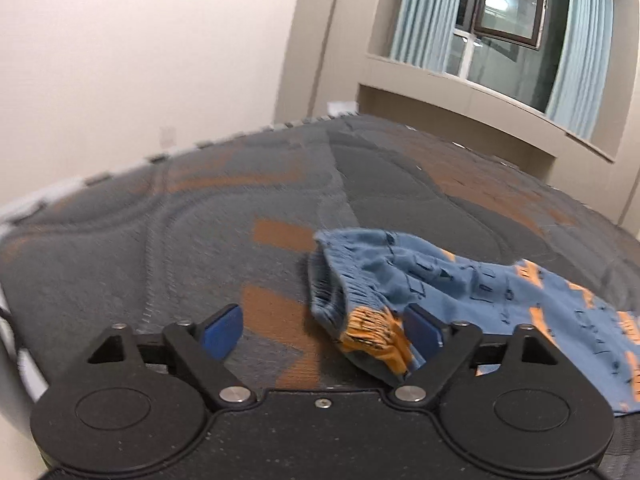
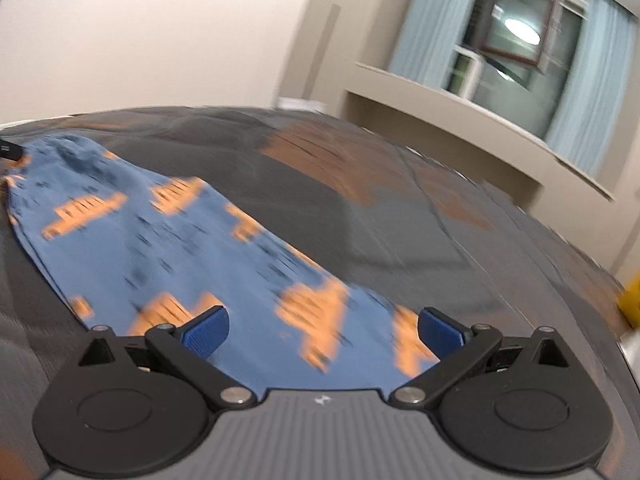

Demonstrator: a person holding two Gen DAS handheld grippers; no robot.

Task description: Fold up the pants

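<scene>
Small blue pants with orange patches lie on a grey and orange mattress. In the left wrist view the elastic waistband end lies bunched just ahead of my left gripper, whose jaws are wide open; an orange fold rests by the right fingertip. In the right wrist view the pants stretch from the far left down to my right gripper, which is open above the near end of the cloth. That view is blurred.
The mattress edge runs along the left by a cream wall. A window with pale blue curtains and a ledge is at the back right. A yellow object shows at the right edge.
</scene>
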